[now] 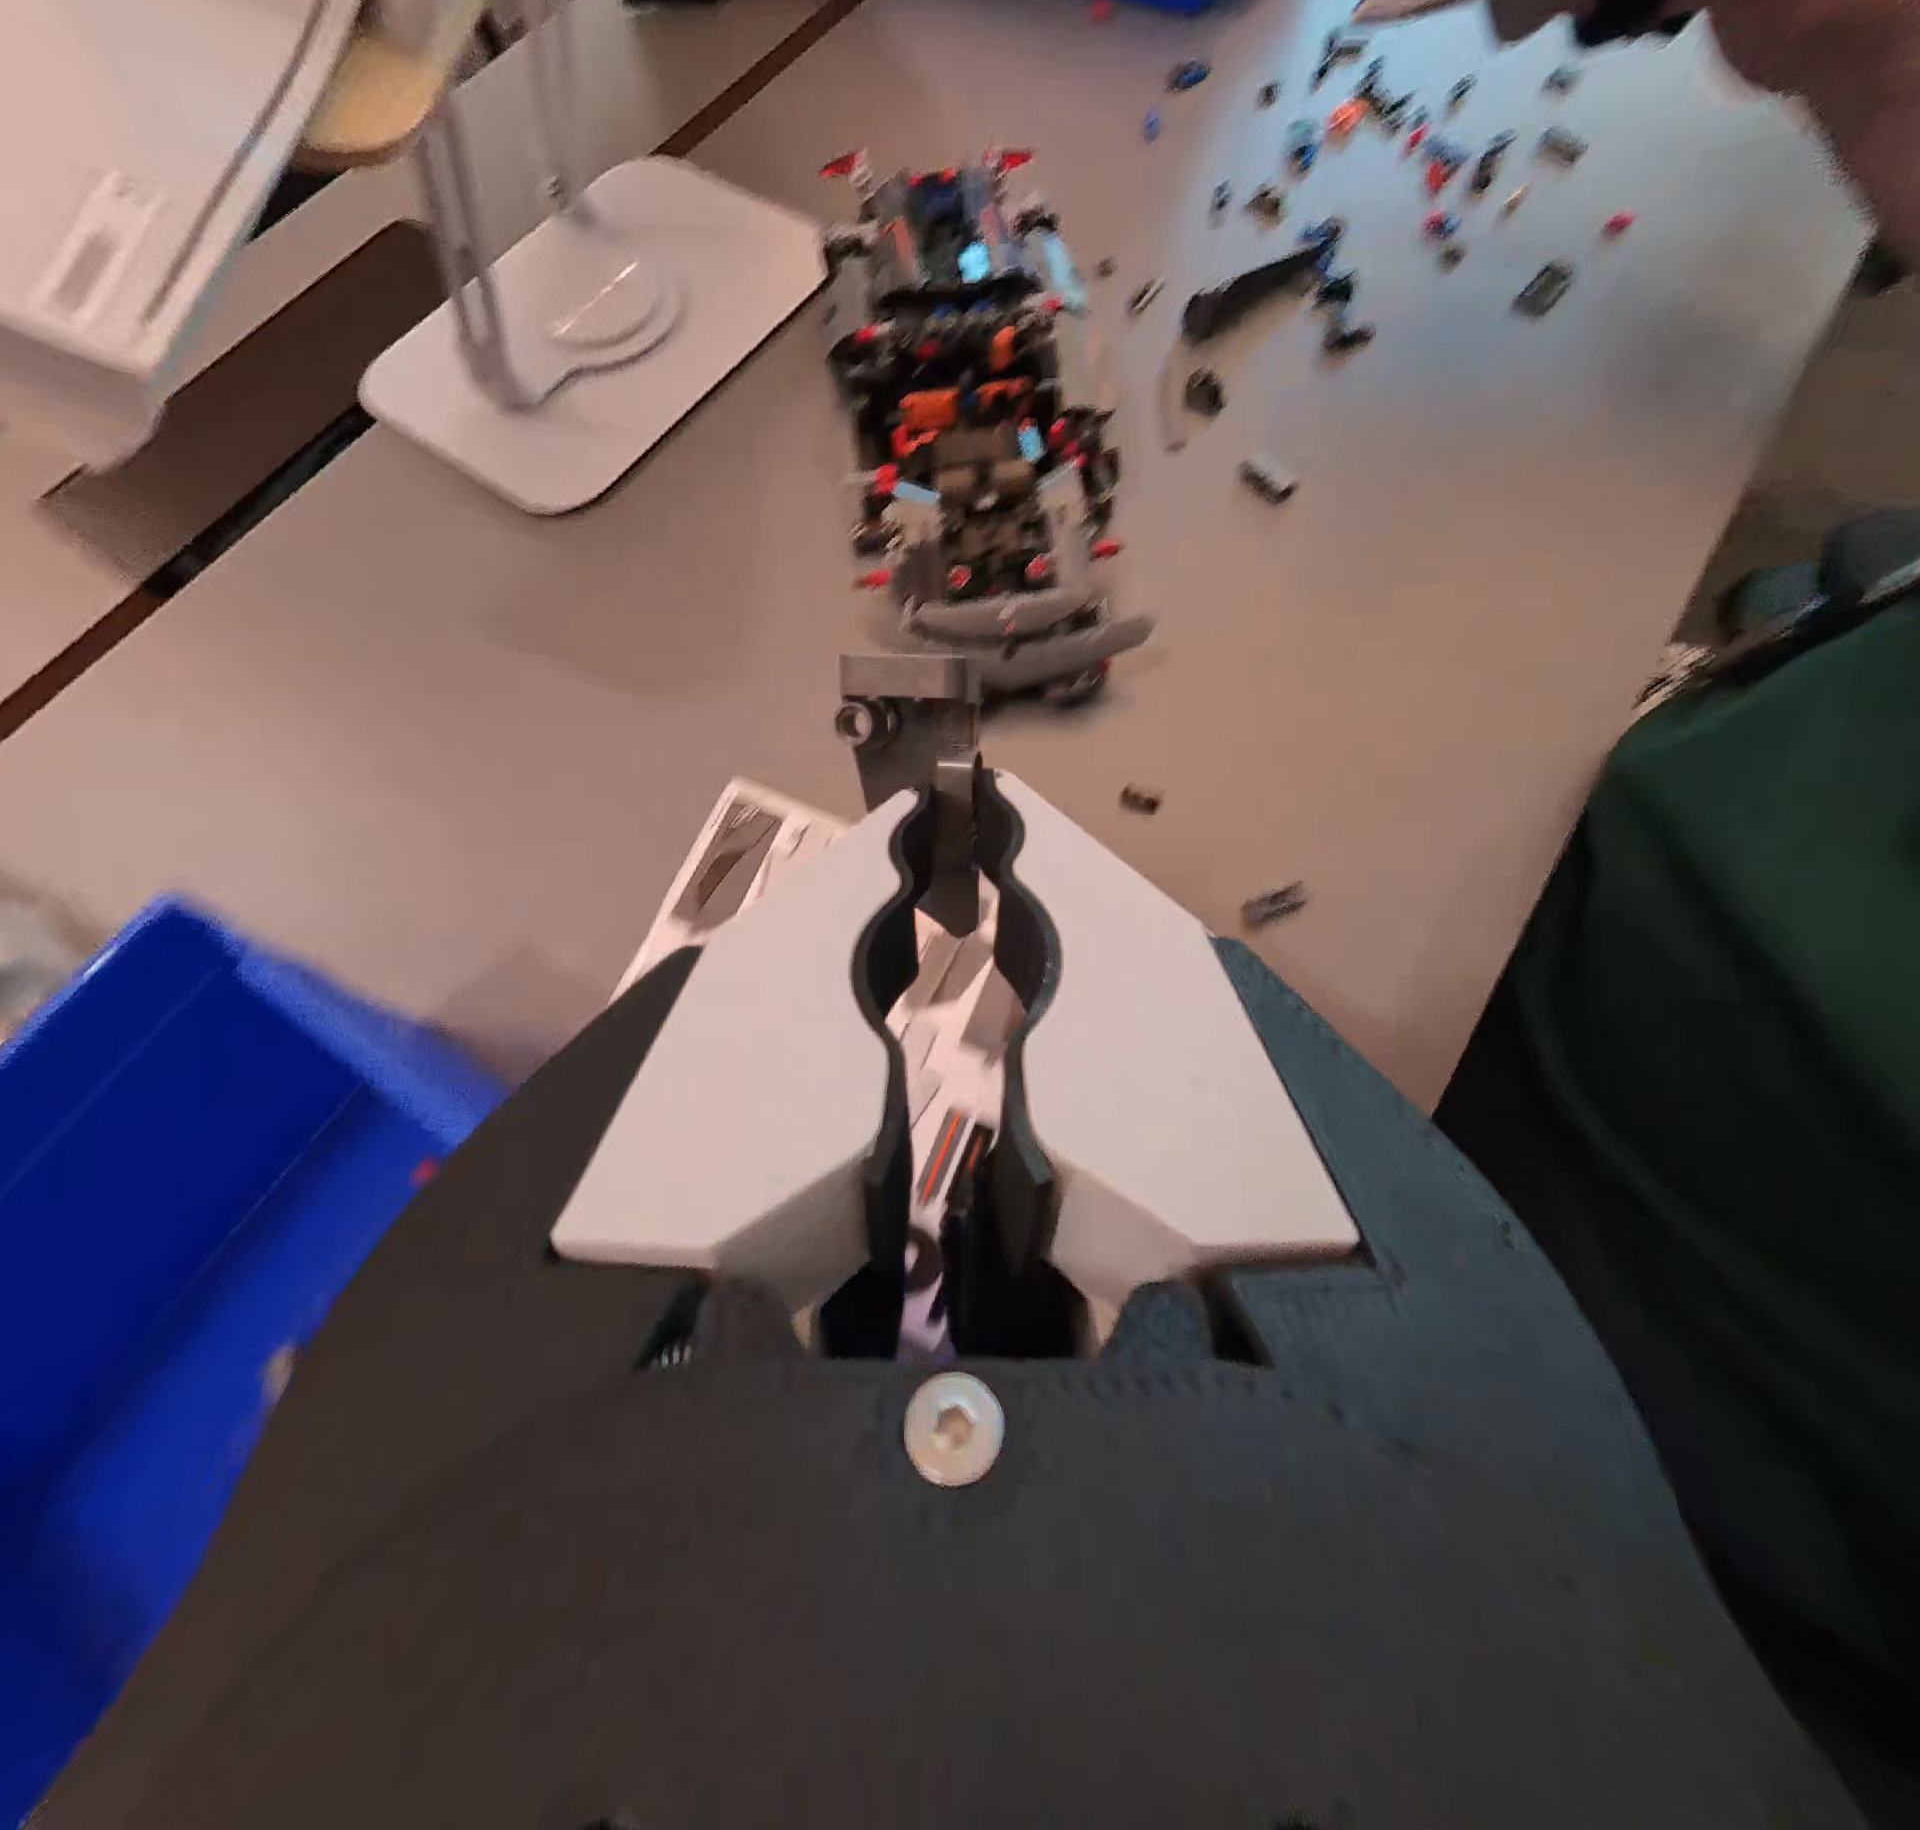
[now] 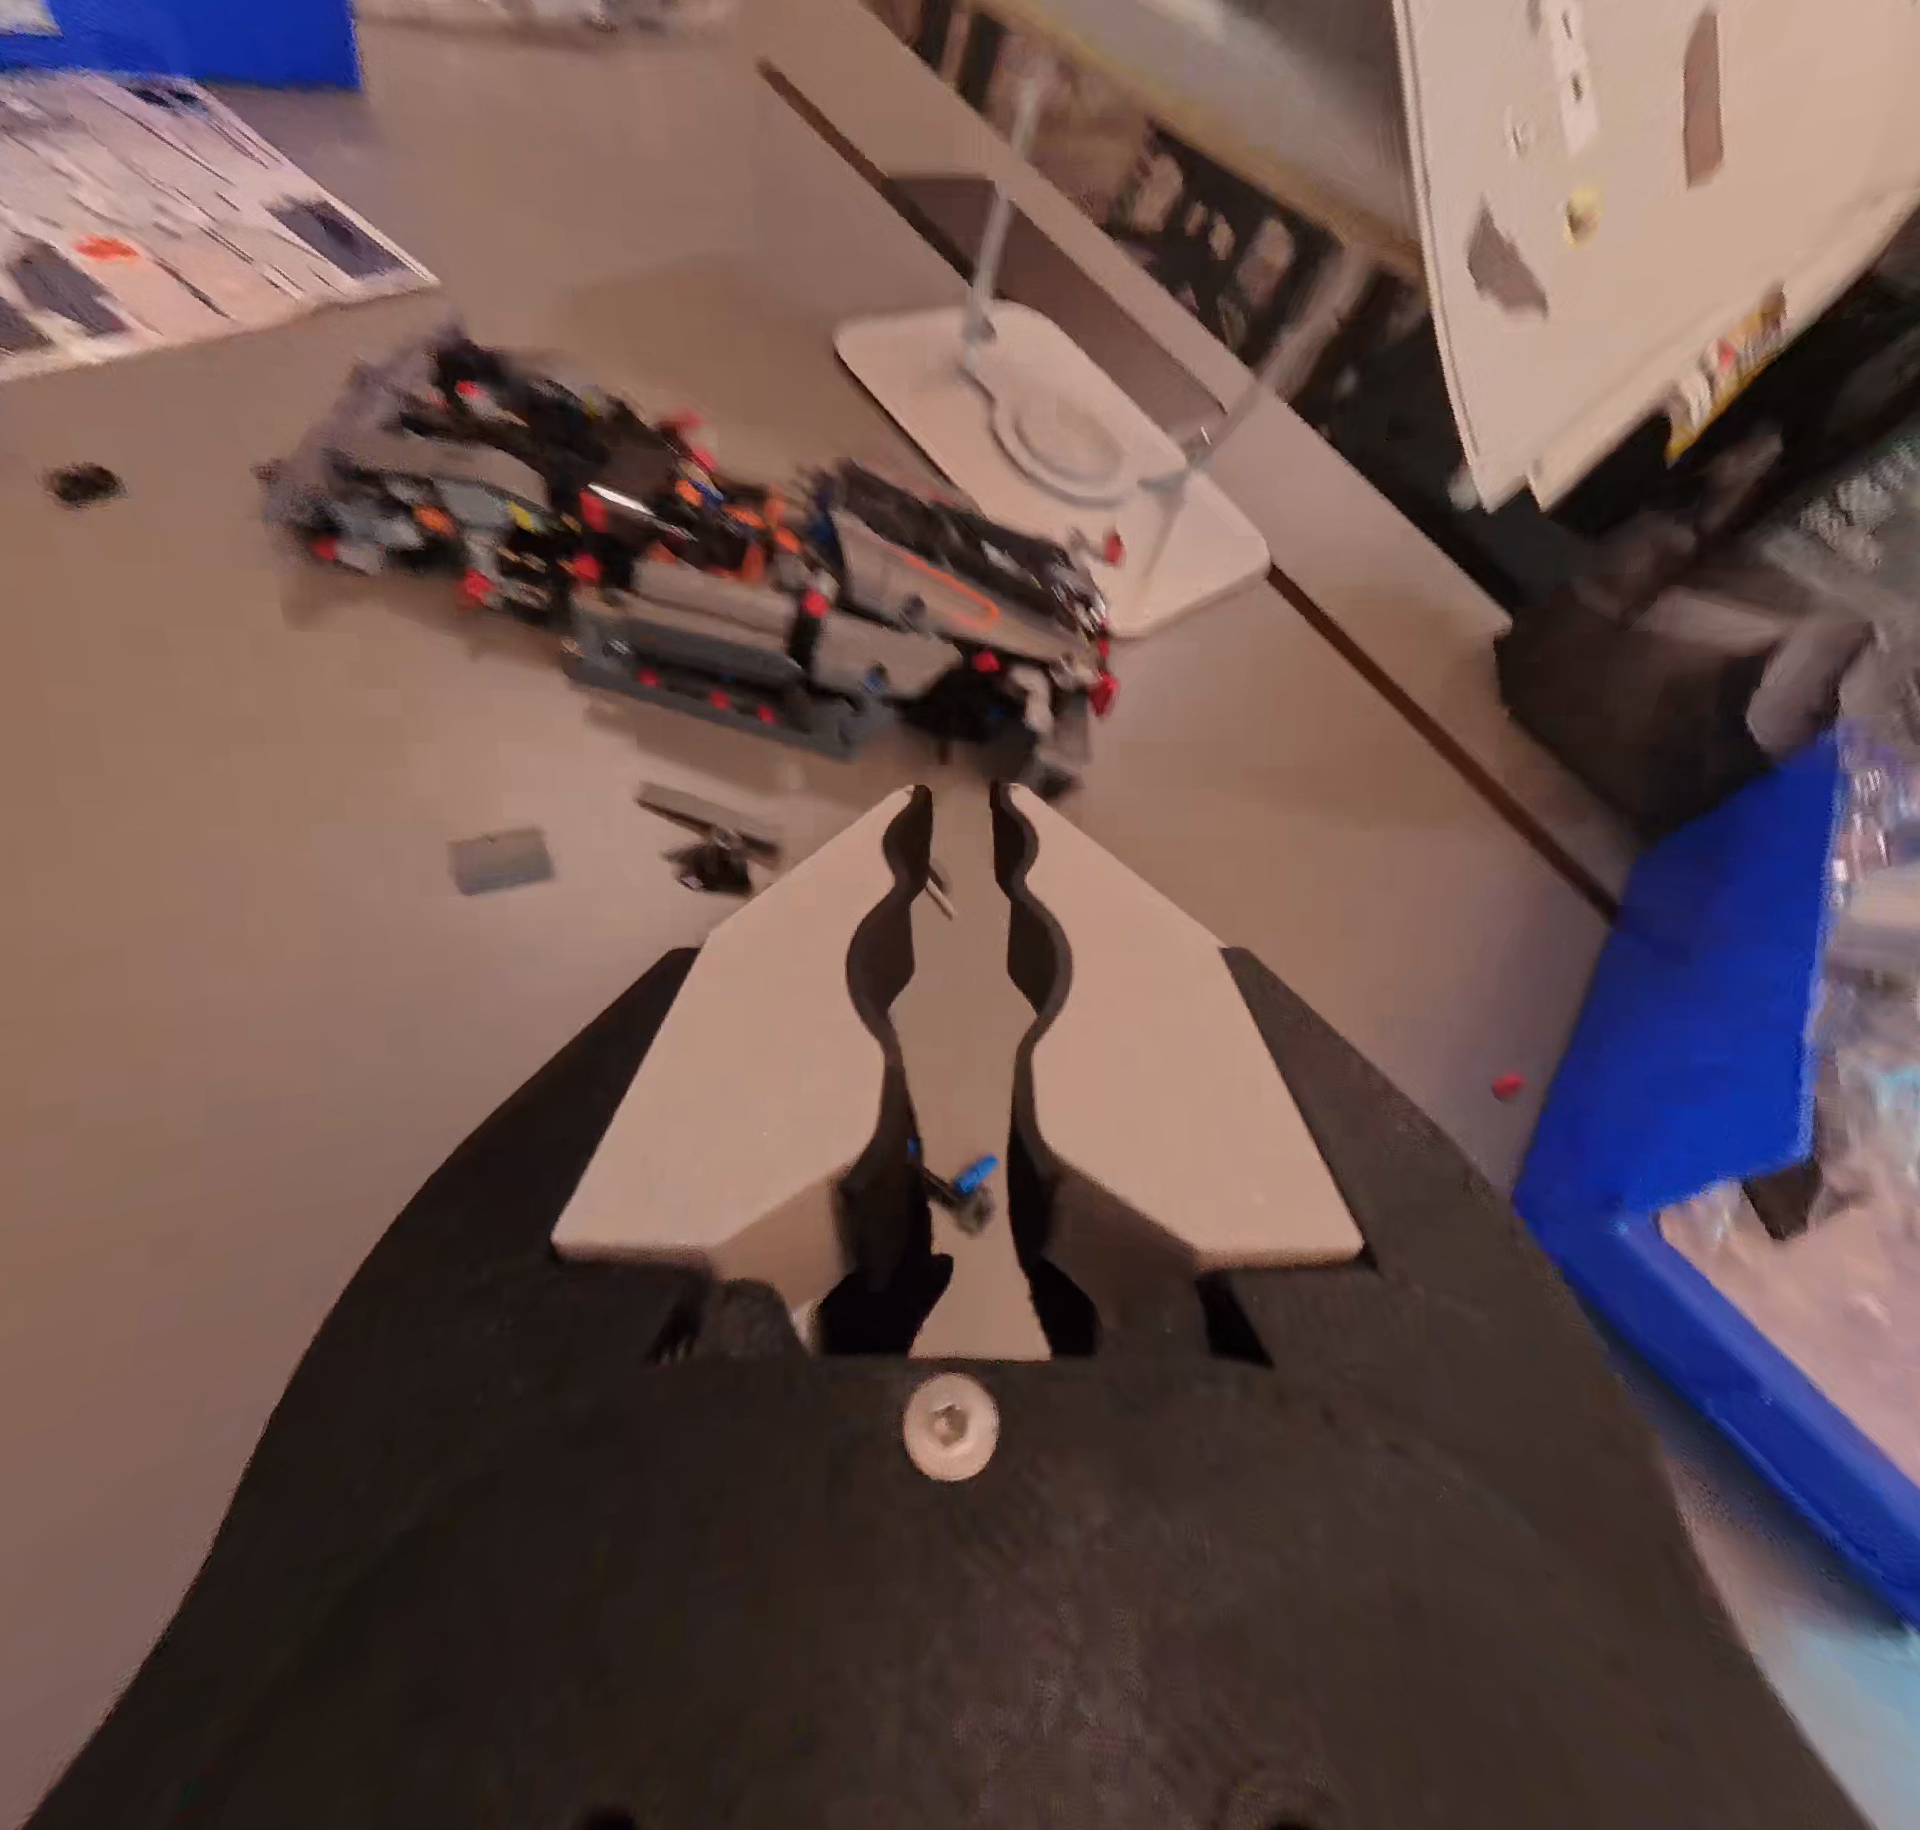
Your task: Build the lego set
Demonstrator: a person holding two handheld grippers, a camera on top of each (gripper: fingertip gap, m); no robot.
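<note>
One partly built lego car (image 1: 971, 409) lies on the beige tabletop (image 1: 520, 700), its long axis running straight away from the left gripper (image 1: 954, 804) in the left wrist view, with a grey bumper end nearest and red-tipped fins at the far end. Seen in the right wrist view, the same model (image 2: 686, 554) lies slantwise, from upper left to lower right. Left jaws are pinching a grey lego piece (image 1: 909, 710), held above the tabletop just short of the car's near end; its flat bar sits crosswise at the top and a dark pin shows on its face. Right gripper (image 2: 954, 804) has its jaws spread a little, with nothing between them, and its tips point near the lower right end of the car. Bare tabletop lies open to the left of the model in the left wrist view; loose lego parts (image 1: 1455, 170) scatter the surface to its right. A white stand base (image 1: 592, 336) borders the car on the far-left side, close to a dark seam (image 1: 260, 492) between tabletops. Blue bins (image 1: 156, 1209) flank the working area, and an open instruction booklet (image 2: 156, 222) lies beyond the model in the right wrist view. A dark green sleeve (image 1: 1714, 1157) fills the right edge. Both views are motion-blurred.
</note>
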